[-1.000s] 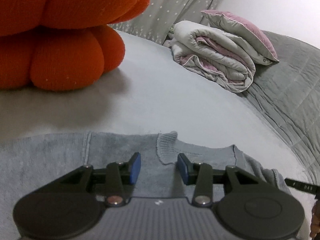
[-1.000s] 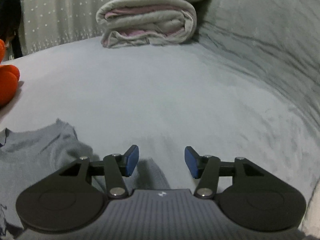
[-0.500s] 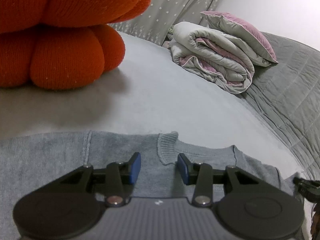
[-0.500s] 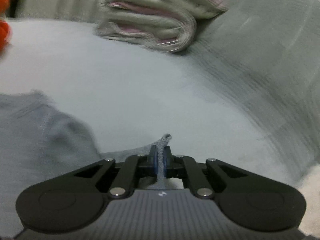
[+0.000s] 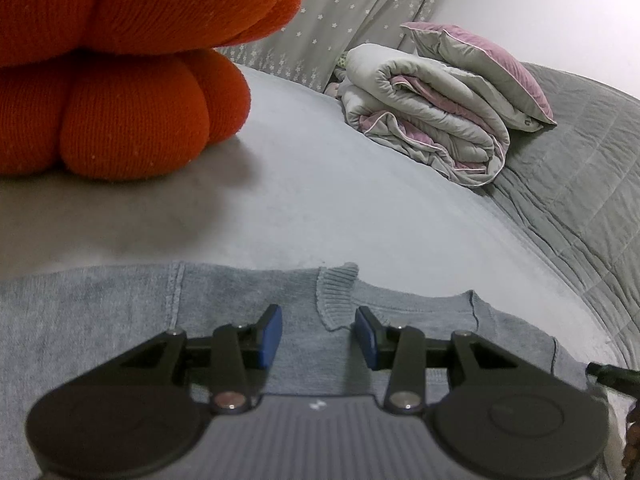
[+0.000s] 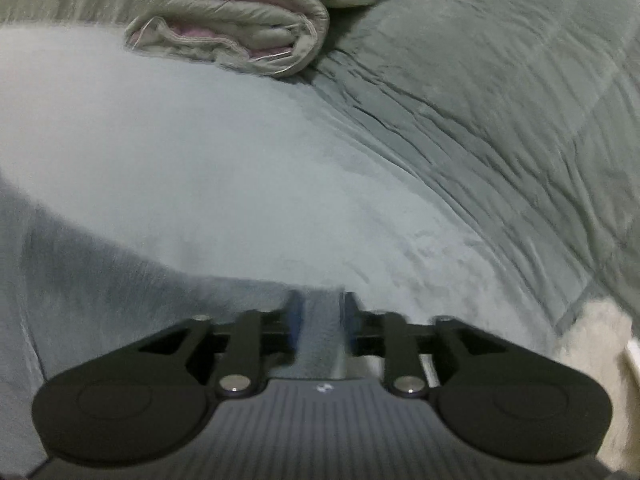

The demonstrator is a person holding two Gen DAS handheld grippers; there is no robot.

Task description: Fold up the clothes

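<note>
1. Left wrist view: left gripper (image 5: 319,336) sits low over the grey sweater (image 5: 120,320), jaws spread, blue pads apart w/ nothing pinched between them.
2. Sweater lies flat on the bed (image 5: 340,208) along its near edge; ribbed collar (image 5: 336,296) sits btwn the two pads, just ahead of them.
3. Orange knit cushion (image 5: 120,72) rests on the bed twd the far left corner, well apart from the sweater.
4. Rolled grey-pink duvet (image 5: 432,120) w/ a pillow (image 5: 480,68) on top sits at the far edge, beside the grey quilt (image 5: 580,184) on the right side.
5. Tip of the right gripper shows at the right edge of this view, by the sweater's shoulder.
6. Right wrist view (blurred): right gripper (image 6: 321,316) has its jaws opening; a strip of sweater (image 6: 320,332) lies btwn the pads, which stand clear of it on both sides.
7. More sweater spreads twd the near left corner; bed (image 6: 200,160) beyond it.
8. Duvet (image 6: 232,28) at the far edge, quilt (image 6: 500,120) on the right.
</note>
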